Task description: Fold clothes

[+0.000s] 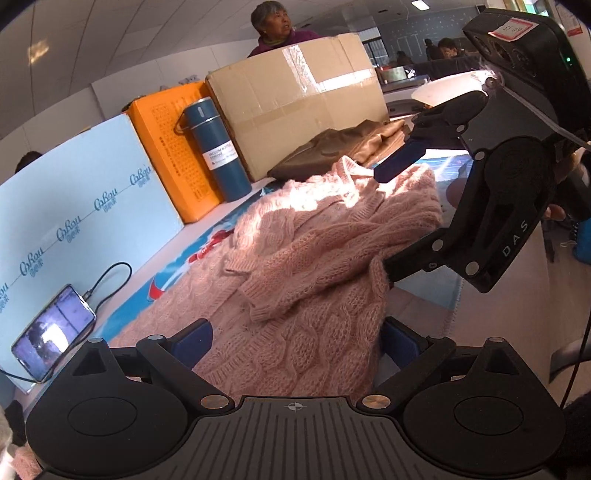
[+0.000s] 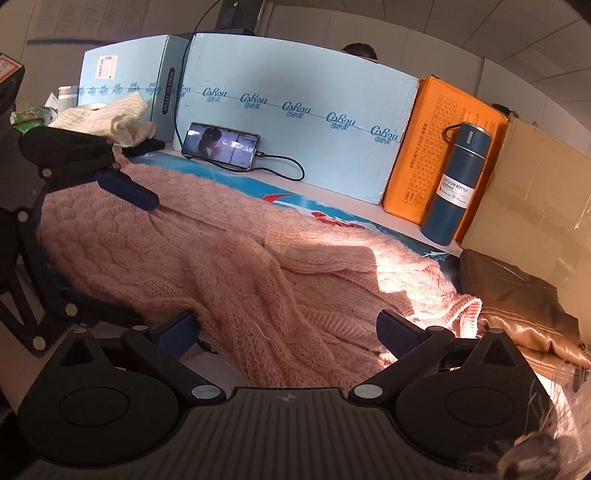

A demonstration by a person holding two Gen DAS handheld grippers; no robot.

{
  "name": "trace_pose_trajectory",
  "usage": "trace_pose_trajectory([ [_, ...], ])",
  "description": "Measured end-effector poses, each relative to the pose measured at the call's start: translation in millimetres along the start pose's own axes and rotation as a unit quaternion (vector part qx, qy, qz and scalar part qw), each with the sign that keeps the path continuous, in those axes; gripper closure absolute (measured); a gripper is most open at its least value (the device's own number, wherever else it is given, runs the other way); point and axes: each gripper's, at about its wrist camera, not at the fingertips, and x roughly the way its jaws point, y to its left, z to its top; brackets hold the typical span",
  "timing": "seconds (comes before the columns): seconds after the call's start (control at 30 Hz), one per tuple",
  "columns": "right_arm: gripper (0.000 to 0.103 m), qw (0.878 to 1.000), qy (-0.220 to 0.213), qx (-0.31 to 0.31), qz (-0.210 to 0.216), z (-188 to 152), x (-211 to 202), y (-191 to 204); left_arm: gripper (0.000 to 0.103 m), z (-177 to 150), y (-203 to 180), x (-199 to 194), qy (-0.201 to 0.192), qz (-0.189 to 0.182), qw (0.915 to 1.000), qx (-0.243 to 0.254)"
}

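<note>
Both pairs of fingers stand spread wide with pink knit between them, and I see no pad pressing on it. On my left gripper [image 1: 297,339] the blue pads flank a fold of the pink cable-knit sweater [image 1: 317,251]; the cloth lies between them without being pinched. My right gripper [image 2: 286,328] reads the same in its own view: jaws apart, the sweater's edge bunched between the fingers [image 2: 397,330]. From the left view the right gripper comes in at 3 o'clock, its upper finger over the knit and its lower finger at the cloth's edge; whether it touches there I cannot tell.

The sweater lies spread over a blue printed mat [image 2: 291,199] and fills the middle of both views, with one sleeve cuff folded across the body.

Around it, from the right view:
- phone [image 2: 221,146], 11 o'clock, propped against a pale blue board [image 2: 295,96], cable attached
- blue vacuum bottle [image 2: 456,184], 2 o'clock, upright, in front of an orange box [image 2: 421,147]
- cardboard box [image 2: 535,192], 3 o'clock
- brown garment [image 2: 532,314], 4 o'clock, just beside the sweater
- cream knit [image 2: 107,118], 10 o'clock

A person [image 1: 279,29] stands behind the cardboard box in the left view.
</note>
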Motion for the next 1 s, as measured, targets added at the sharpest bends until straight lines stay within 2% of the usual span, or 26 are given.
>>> trace_pose_trajectory([
  [0.07,0.000,1.000,-0.001,-0.002,0.000,2.0,-1.8,-1.0,0.004,3.8,13.7,4.4,-0.002,0.016,0.9991,-0.039],
  [0.13,0.000,1.000,0.005,-0.022,0.001,-0.6,-6.0,3.3,0.004,7.4,33.4,7.4,-0.004,0.011,0.9948,-0.101],
  [0.23,0.000,0.999,0.021,-0.040,-0.014,-6.9,-7.3,4.7,0.004,9.0,59.7,11.7,-0.005,-0.004,0.9810,-0.194],
  [0.3,0.000,0.998,0.031,-0.046,-0.033,-12.2,-5.6,1.7,0.004,7.3,69.4,12.5,-0.007,-0.012,0.9733,-0.229],
  [0.37,0.000,0.998,0.026,-0.037,-0.044,-13.7,-1.9,-6.8,0.004,5.9,69.2,10.5,-0.009,-0.016,0.9746,-0.223],
  [0.43,0.001,0.998,0.019,-0.026,-0.057,-13.3,5.5,-16.8,0.004,4.5,62.4,6.6,-0.010,-0.022,0.9796,-0.199],
  [0.53,0.010,0.999,-0.014,0.011,-0.044,-7.7,10.1,-33.4,0.004,-0.4,45.2,-5.2,-0.010,-0.032,0.9886,-0.147],
  [0.6,0.029,0.998,-0.040,0.051,-0.022,-2.3,10.4,-45.2,0.004,-5.5,37.0,-14.1,-0.006,-0.033,0.9913,-0.127],
  [0.63,0.033,0.997,-0.047,0.061,-0.015,-0.4,11.3,-49.0,0.004,-8.2,33.2,-18.4,-0.004,-0.033,0.9924,-0.118],
  [0.67,0.042,0.996,-0.054,0.071,-0.008,1.4,12.3,-52.6,0.005,-11.8,31.1,-22.3,0.002,-0.026,0.9937,-0.109],
  [0.7,0.054,0.996,-0.055,0.074,-0.002,3.3,14.0,-54.1,0.005,-16.3,31.0,-25.6,0.011,-0.010,0.9950,-0.099],
  [0.8,0.071,0.995,-0.055,0.083,0.015,6.5,18.5,-58.2,0.007,-31.7,40.8,-36.5,0.036,0.037,0.9946,-0.090],
  [0.87,0.077,0.993,-0.060,0.099,0.030,7.5,19.0,-62.4,0.023,-44.9,56.5,-45.2,0.054,0.058,0.9917,-0.101],
  [0.9,0.079,0.992,-0.062,0.106,0.038,7.9,19.3,-64.5,0.026,-52.1,66.5,-48.9,0.061,0.068,0.9893,-0.114],
  [1.0,0.082,0.988,-0.073,0.132,0.042,9.4,20.2,-73.6,0.054,-73.9,98.8,-59.8,0.078,0.097,0.9793,-0.159],
])
